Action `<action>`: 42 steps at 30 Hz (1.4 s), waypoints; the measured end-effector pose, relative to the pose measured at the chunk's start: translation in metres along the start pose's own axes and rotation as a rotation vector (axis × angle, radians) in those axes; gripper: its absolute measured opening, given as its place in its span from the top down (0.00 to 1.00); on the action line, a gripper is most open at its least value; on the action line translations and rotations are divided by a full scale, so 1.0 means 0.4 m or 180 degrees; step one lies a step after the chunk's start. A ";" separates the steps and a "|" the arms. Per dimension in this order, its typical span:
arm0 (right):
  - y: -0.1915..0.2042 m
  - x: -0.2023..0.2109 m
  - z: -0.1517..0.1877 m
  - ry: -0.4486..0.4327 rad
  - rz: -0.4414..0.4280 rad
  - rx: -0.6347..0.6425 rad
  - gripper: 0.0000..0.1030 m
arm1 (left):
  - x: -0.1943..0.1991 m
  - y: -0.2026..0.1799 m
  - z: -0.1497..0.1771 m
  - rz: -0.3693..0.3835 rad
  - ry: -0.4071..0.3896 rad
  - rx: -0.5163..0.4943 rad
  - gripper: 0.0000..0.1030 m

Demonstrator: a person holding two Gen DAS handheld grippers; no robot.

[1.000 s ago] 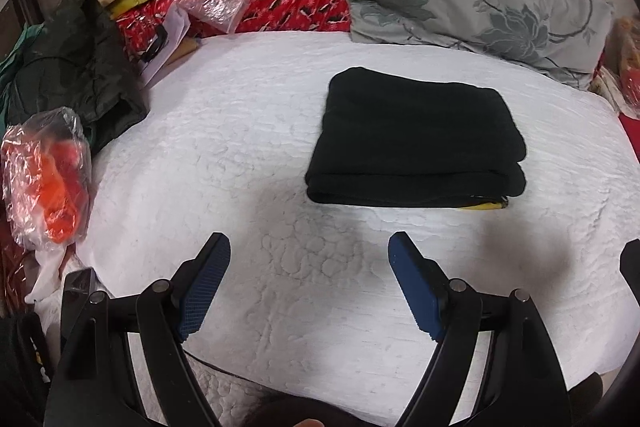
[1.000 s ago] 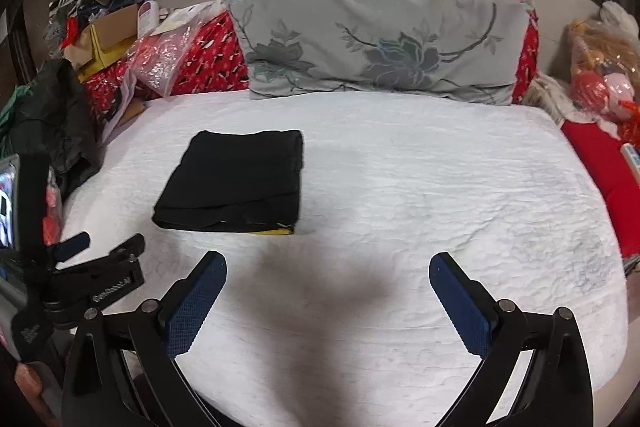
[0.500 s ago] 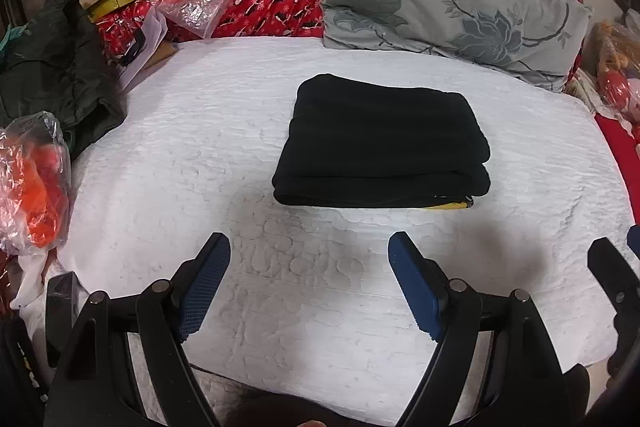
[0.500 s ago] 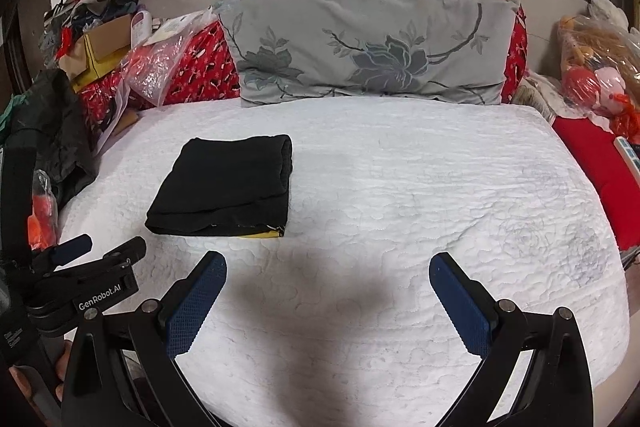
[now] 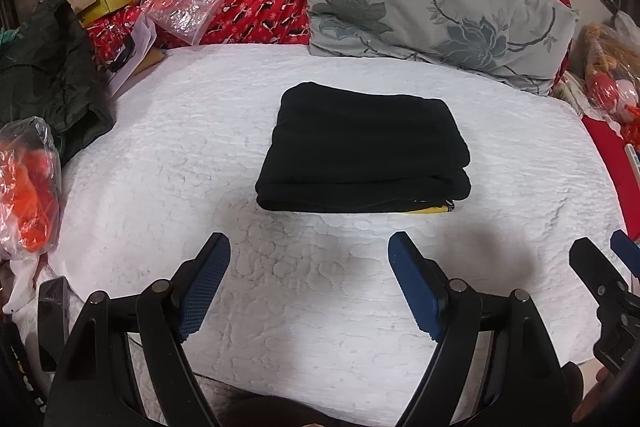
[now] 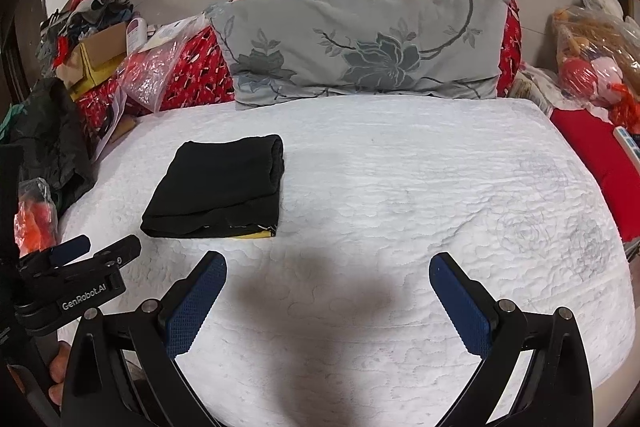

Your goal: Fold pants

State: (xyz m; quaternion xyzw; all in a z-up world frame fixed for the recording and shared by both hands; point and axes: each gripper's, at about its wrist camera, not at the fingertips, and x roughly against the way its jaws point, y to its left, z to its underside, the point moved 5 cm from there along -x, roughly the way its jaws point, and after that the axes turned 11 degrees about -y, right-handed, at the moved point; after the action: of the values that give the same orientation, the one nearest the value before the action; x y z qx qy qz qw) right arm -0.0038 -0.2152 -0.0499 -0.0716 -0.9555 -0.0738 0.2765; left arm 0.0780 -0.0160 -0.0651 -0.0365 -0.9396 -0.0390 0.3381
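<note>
White quilted bed (image 5: 168,155), clutter at left. Pants (image 5: 362,151) lie folded in compact stack mid-bed, yellow edge peeking out. Left gripper (image 5: 308,287) and right gripper (image 6: 328,303) spread, empty, short of stack. Folding looks finished.

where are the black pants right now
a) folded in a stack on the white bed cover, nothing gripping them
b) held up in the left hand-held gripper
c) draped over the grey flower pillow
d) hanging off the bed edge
a: the black pants lie as a folded stack on the white bed cover, and the left hand-held gripper and right hand-held gripper are both open and short of them.
</note>
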 end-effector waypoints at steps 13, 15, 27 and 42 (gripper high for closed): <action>-0.020 -0.006 0.015 0.0053 0.0063 -0.0087 0.01 | -0.002 -0.005 -0.001 0.0024 0.0007 0.0058 0.20; -0.021 -0.007 0.014 0.0055 0.0060 -0.0087 0.01 | -0.001 -0.005 -0.002 0.0018 -0.0005 0.0059 0.20; -0.015 -0.013 0.020 0.0105 0.0040 -0.0063 0.01 | -0.010 -0.017 0.005 0.0053 0.0062 0.0034 0.20; -0.033 -0.023 0.028 0.0174 0.0088 -0.0131 0.01 | -0.002 -0.031 -0.023 0.0045 -0.0033 0.0056 0.20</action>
State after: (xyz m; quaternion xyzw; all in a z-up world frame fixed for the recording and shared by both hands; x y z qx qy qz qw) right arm -0.0042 -0.2271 -0.0655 -0.0885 -0.9447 -0.0916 0.3020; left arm 0.0833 -0.0294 -0.0591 -0.0405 -0.9414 -0.0282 0.3338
